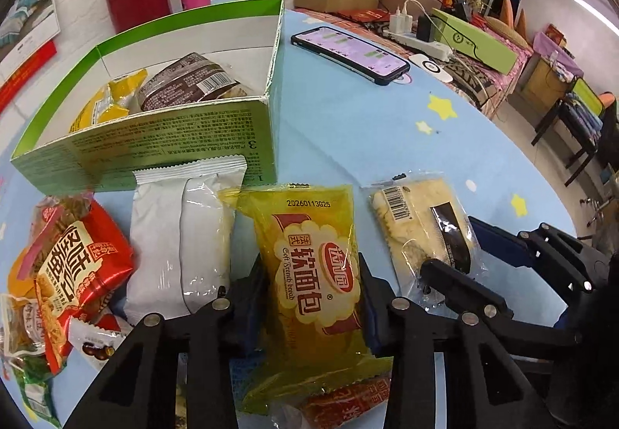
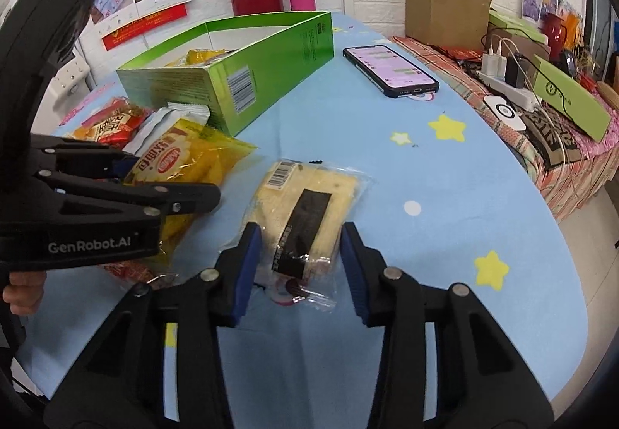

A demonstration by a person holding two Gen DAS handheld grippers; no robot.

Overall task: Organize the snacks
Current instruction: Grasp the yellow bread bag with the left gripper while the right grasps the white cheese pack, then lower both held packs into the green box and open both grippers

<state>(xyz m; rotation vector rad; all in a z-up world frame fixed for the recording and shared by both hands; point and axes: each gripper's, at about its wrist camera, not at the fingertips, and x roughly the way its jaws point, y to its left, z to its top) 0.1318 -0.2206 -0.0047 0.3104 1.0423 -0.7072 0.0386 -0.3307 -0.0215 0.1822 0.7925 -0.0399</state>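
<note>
**Both grippers straddling snack packs, green box half filled**

- Yellow soft bread pack (image 1: 313,278) lies on the blue star tablecloth (image 1: 367,134), long axis near-to-far, date code end towards the green box (image 1: 162,142). Print reads "Soft French bread", "20260113825".
- Left gripper (image 1: 309,297): fingers either side of the pack, pads at its edges; can't tell if actually squeezing.
- Clear-wrapped pale pastry pack (image 2: 305,220) to its right, long axis near-to-far, barcode at far end, black label text illegible.
- Right gripper (image 2: 300,270): fingers spread, pack between them, gaps visible both sides.
- White pack (image 1: 182,235) and red snack bag (image 1: 77,266) to the left, near box wall.
- Box contents partly hidden: yellow and brown packs.
- Smartphone (image 1: 348,53) far right, screen lit. Gripper body reads "GenRobot.AI".
</note>
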